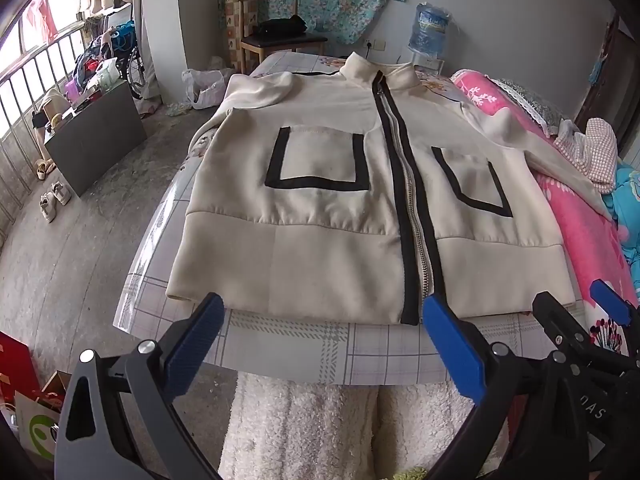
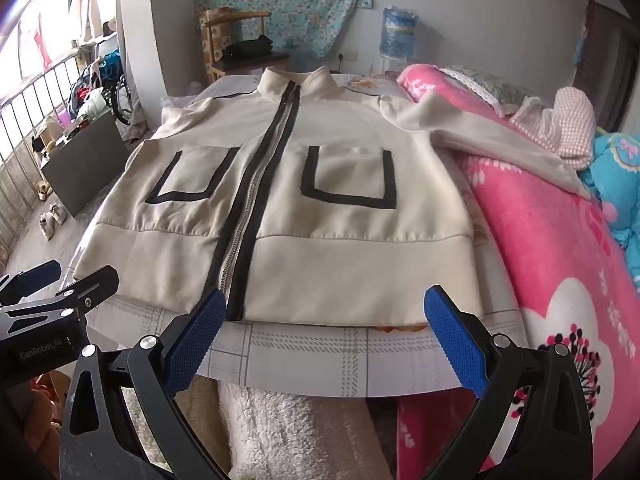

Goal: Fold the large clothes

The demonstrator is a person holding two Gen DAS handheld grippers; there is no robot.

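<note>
A cream zip-up jacket with black-edged pockets and a black zipper band lies flat, front up, on a table with a checked cloth; it also shows in the right wrist view. Its right sleeve drapes onto a pink blanket. My left gripper is open and empty, just in front of the jacket's hem. My right gripper is open and empty, also just short of the hem. The right gripper shows at the right edge of the left wrist view, and the left gripper at the left edge of the right wrist view.
A bed with the pink blanket and a checked pink garment lies to the right. A wooden chair and a water jug stand at the back. A dark board, shoes and clutter are on the floor at left. A white fluffy fabric hangs below the table edge.
</note>
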